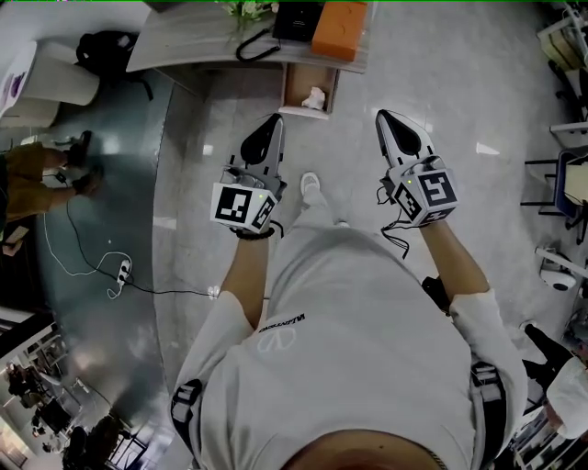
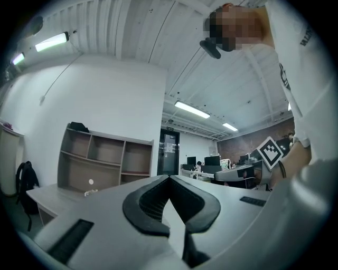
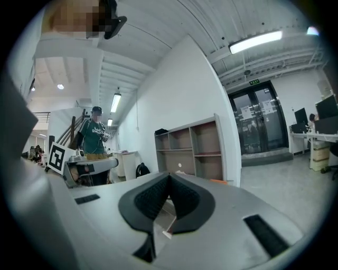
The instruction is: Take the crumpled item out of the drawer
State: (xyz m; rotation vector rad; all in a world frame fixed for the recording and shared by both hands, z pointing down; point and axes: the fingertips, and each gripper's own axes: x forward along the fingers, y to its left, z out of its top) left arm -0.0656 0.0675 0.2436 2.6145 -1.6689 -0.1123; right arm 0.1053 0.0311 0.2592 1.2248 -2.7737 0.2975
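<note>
A small drawer [image 1: 296, 90] stands pulled out from under the desk at the top of the head view, and a crumpled white item [image 1: 315, 97] lies inside it. My left gripper [image 1: 273, 122] is held in the air short of the drawer, a little left of it, jaws shut and empty. My right gripper [image 1: 385, 117] hovers level with it, right of the drawer, also shut with nothing held. In the left gripper view the gripper's [image 2: 169, 178] tips meet, and in the right gripper view the gripper's [image 3: 169, 175] tips touch too. Neither gripper view shows the drawer.
The desk [image 1: 184, 44] carries an orange box [image 1: 339, 29], a black case [image 1: 297, 18] and a plant. A black backpack [image 1: 110, 50] sits at its left end. A power strip [image 1: 122, 270] with cable lies on the floor left. Chairs [image 1: 560, 184] stand right. Another person [image 3: 95, 142] stands nearby.
</note>
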